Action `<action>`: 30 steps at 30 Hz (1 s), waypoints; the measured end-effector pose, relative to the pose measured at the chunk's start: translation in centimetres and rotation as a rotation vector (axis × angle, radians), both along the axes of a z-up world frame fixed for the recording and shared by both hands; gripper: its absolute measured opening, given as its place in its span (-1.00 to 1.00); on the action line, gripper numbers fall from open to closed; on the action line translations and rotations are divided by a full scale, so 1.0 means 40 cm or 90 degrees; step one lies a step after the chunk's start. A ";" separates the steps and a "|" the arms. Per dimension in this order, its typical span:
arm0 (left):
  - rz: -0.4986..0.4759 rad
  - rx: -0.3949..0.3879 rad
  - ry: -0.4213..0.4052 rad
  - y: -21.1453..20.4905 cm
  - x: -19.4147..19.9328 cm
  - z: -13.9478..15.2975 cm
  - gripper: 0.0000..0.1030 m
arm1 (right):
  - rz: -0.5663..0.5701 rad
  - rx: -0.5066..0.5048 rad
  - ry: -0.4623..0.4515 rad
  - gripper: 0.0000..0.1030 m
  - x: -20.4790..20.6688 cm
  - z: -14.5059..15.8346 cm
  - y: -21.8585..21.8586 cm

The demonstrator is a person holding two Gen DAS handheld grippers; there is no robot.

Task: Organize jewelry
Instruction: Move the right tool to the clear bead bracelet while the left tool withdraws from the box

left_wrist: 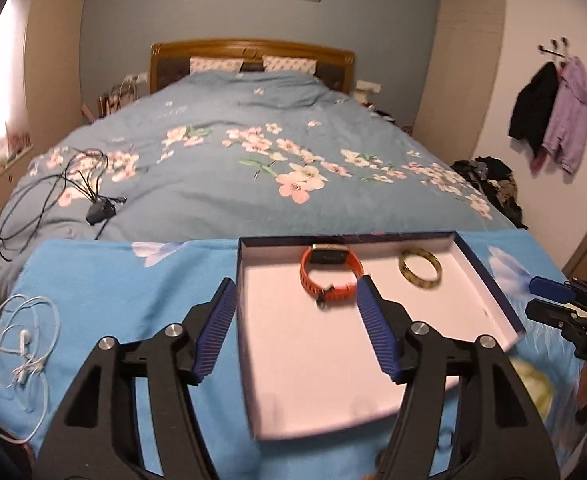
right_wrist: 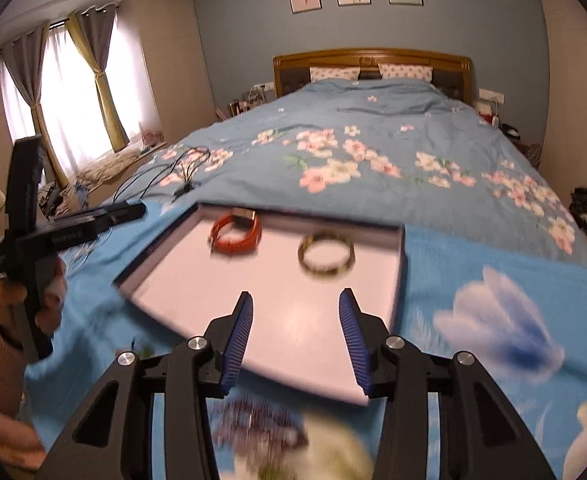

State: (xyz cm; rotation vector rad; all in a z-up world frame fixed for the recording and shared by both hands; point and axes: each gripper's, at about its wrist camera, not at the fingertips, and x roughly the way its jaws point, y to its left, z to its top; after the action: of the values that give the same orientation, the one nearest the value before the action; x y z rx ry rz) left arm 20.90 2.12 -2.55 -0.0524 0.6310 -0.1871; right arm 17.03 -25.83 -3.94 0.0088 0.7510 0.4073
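Observation:
A shallow dark-rimmed box (left_wrist: 489, 276) with a white floor lies on a blue floral cloth (left_wrist: 105, 296). Inside it at the far end lie an orange watch (left_wrist: 330, 276) and a brass-coloured bangle (left_wrist: 420, 268). My left gripper (left_wrist: 293, 300) is open and empty, hovering over the box's left half just short of the watch. In the right wrist view the box (right_wrist: 399, 268) holds the watch (right_wrist: 235, 233) and the bangle (right_wrist: 325, 256). My right gripper (right_wrist: 295, 304) is open and empty above the box's near edge. A blurred beaded piece (right_wrist: 257, 424) lies below it on the cloth.
White earphones (left_wrist: 21, 340) lie on the cloth at the left. A black cable bundle (left_wrist: 73, 192) lies on the floral bedspread (left_wrist: 253, 160) behind the box. Clothes hang on the right wall (left_wrist: 553, 112). The other gripper shows at the right edge (left_wrist: 561, 304).

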 end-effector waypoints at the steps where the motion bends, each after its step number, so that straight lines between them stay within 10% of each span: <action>1: -0.009 -0.001 -0.007 0.004 -0.024 0.001 0.24 | 0.001 0.002 0.010 -0.18 -0.016 -0.010 -0.006; 26: -0.076 0.029 0.016 -0.026 -0.271 -0.105 0.34 | 0.086 -0.147 0.040 -0.30 -0.142 -0.142 0.094; 30: -0.076 0.025 0.021 -0.023 -0.272 -0.111 0.34 | 0.110 -0.165 0.048 -0.67 -0.150 -0.153 0.106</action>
State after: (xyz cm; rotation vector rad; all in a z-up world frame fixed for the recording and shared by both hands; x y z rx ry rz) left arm 10.02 1.20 -6.99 0.0206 0.6718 -0.2888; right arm 11.02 -21.58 -10.08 -0.2878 0.8786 0.4733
